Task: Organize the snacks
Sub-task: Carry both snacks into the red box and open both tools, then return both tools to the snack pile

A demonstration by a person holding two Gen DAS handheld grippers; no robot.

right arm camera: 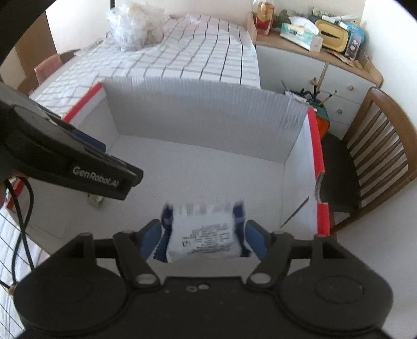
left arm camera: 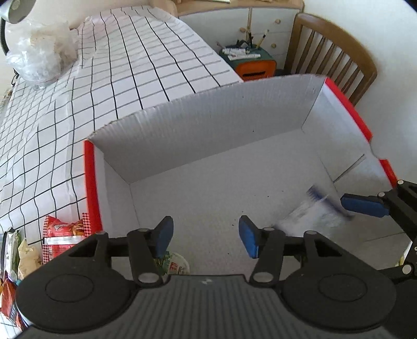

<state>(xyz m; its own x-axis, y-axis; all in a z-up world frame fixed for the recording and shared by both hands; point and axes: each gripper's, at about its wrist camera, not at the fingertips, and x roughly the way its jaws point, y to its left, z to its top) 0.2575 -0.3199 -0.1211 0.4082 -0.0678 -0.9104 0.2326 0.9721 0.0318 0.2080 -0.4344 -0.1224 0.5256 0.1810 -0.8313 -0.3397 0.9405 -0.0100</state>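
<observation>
White corrugated card fills the left wrist view: an open box (left arm camera: 221, 146) with red edges sits on a checked tablecloth (left arm camera: 125, 60). The left gripper (left arm camera: 206, 236) hangs over the box's near-left corner with its blue pads parted and nothing between them. A green-and-white snack packet (left arm camera: 173, 264) lies on the box floor just below the left pad, at about 7 o'clock from the gap. At 3 o'clock, a blurred white-and-blue packet (left arm camera: 312, 211) tilts inside the box beside the right gripper's blue pad (left arm camera: 365, 206). Outside the box, at 9 o'clock, a red snack packet (left arm camera: 65, 234) and other wrappers wait on the cloth, nearer the left hand.

From the right wrist view, the right gripper (right arm camera: 204, 238) points down into the same box (right arm camera: 203, 117). The white-and-blue packet (right arm camera: 206, 232) sits between its pads, long axis running from pad to pad, printed side up. Both pads stand beside the packet's blue ends; blur hides whether they press on it, so a grip cannot be confirmed. The left gripper's black body (right arm camera: 65, 159) crosses at 10 o'clock, close enough to crowd any move that way. A wooden chair (right arm camera: 378, 156) stands at 3 o'clock beyond the box wall, and a clear plastic bag (right arm camera: 135, 23) rests far off at 12 o'clock.
</observation>
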